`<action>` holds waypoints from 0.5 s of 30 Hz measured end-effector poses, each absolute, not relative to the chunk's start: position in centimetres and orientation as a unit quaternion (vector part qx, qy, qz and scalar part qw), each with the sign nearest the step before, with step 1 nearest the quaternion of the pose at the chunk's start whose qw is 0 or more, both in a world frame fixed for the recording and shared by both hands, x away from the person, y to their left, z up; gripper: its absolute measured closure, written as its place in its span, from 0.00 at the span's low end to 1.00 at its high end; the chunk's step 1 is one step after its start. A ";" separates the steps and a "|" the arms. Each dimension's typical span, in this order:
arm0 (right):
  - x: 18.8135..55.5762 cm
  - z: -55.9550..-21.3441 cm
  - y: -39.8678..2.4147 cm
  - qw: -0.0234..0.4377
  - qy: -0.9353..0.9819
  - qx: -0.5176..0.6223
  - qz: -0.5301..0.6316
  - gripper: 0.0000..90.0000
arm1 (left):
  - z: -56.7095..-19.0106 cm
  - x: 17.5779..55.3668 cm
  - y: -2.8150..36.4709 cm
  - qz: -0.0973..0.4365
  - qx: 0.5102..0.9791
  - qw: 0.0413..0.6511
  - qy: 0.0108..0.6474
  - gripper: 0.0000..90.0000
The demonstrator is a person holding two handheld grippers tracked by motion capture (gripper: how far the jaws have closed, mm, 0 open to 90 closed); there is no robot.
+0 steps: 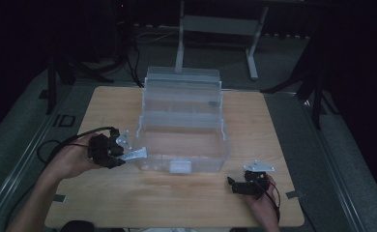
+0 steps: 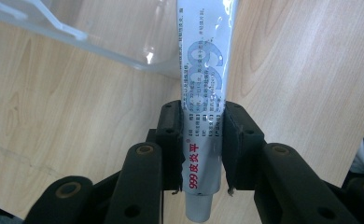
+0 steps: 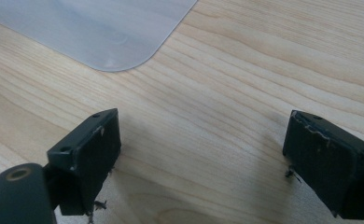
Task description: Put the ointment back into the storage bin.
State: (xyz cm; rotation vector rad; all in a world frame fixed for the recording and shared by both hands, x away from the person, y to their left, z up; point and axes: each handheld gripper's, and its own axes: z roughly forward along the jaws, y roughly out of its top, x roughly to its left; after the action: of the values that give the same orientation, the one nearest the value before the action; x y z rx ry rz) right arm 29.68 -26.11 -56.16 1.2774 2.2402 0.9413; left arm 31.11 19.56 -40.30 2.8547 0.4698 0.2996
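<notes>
The ointment tube [image 1: 136, 155] is the thing being handled: in the high view it sticks out as a pale silvery strip from the left gripper [image 1: 121, 155], its far end touching or just short of the near left corner of the clear plastic toolbox [image 1: 181, 123]. The toolbox stands open in the middle of the wooden table [image 1: 104, 193], its lid raised at the far side and a white latch [image 1: 180, 167] on its near wall. The right gripper [image 1: 233, 184] rests low over the table, near the front right corner of the box but apart from it, held by the person's right hand [image 1: 261, 200]. The left hand [image 1: 73, 159] holds the other tool.

In the left gripper view the jaws are closed tight on the tube's [image 2: 203, 116] lower part, one pad on each flat side. The tube runs straight away from the jaws; its white neck hangs below them and its printed upper half, with red characters and a large blue "999", lies across the toolbox's clear edge [image 2: 124, 51].

In the right gripper view the jaws stand wide apart with bare wood [image 3: 208, 116] between them. Ahead and to the left lies a rounded corner of the toolbox [image 3: 101, 32].
</notes>
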 end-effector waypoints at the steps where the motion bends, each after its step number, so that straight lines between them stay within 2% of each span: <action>1: 29.7 -56.2 -26.1 0.197 0.800 0.456 0.336 0.12 | -40.3 31.2 19.5 0.104 0.975 0.117 0.160 0.79; 15: 29.7 -56.2 -26.1 0.196 0.800 0.457 0.336 0.12 | -39.6 32.5 19.0 0.098 0.978 0.119 0.143 0.79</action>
State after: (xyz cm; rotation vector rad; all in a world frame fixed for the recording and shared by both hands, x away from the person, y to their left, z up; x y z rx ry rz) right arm 29.67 -26.10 -56.16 1.2804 2.2403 0.9406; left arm 32.46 18.97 -39.57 2.8587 0.4171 0.2863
